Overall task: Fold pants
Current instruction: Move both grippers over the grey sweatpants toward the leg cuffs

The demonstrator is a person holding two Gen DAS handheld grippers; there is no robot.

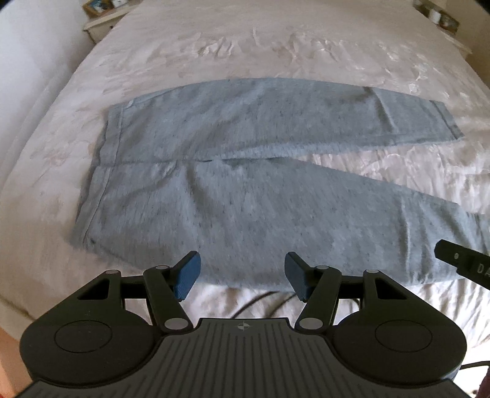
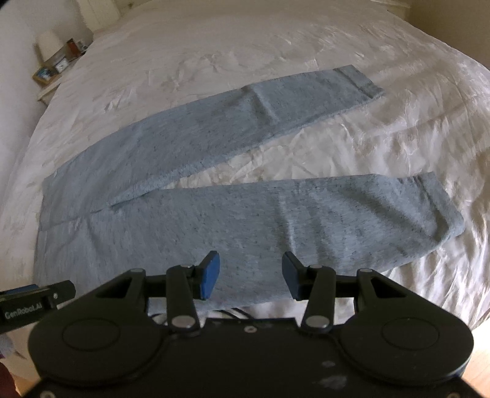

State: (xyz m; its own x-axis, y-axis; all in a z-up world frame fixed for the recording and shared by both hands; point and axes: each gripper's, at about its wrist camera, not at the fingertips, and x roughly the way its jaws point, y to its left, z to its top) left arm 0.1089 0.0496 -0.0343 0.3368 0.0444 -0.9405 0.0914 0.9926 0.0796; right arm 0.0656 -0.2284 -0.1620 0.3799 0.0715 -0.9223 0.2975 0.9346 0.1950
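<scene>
Blue pants (image 1: pixel 245 196) spread flat on white bed (image 1: pixel 306 39)
Left gripper (image 1: pixel 242 277) jaws apart, empty, above near pant edge; right gripper (image 2: pixel 250 274) likewise, gripping nothing

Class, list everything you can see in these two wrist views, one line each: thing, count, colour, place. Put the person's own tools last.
pants: one, light blue, spread flat on the bed, legs apart, waist on the left side of both views.
bed cover: one, white, wrinkled, under the pants.
nightstand: one, pale, beside the bed at upper left in the left wrist view; small items on top too blurred to name.
lamp: one, white shade, on the nightstand.
cables: dark, on the cover near the pants' close edge; count unclear.
left gripper: one, black with blue pads, open over the pants' close edge.
right gripper: one, black with blue pads, open over the close leg.
</scene>
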